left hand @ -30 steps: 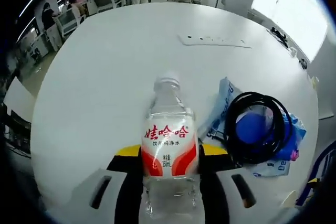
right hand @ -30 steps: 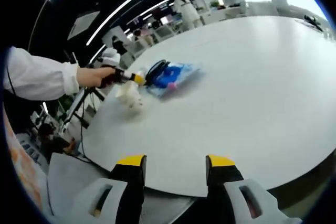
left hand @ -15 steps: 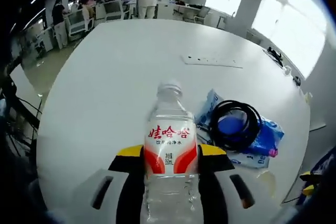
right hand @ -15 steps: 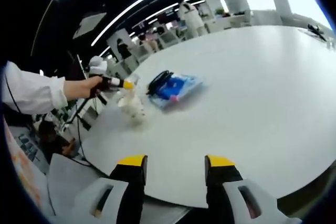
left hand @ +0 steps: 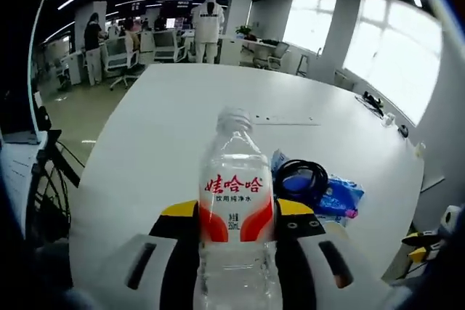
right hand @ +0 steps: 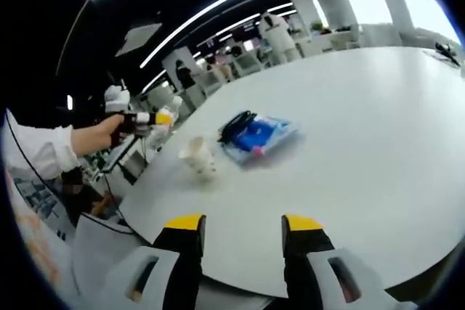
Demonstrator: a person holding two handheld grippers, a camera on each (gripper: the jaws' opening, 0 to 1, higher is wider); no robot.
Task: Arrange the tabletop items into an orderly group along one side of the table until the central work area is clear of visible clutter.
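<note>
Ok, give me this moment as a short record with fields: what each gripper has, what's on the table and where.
left gripper: shut on the water bottle, held upright off the table
right gripper: open, holds nothing, over the near table edge
table: white, rounded
blue packet: lies flat on the table
black cable coil: rests on top of the blue packet
paper cup: stands upright on the table, beside the blue packet, apart from it
power strip: lies flat, farther across the table

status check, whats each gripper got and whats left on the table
Left gripper shut on water bottle, lifted. Right gripper open. Paper cup and blue pack with black cable on table.
</note>
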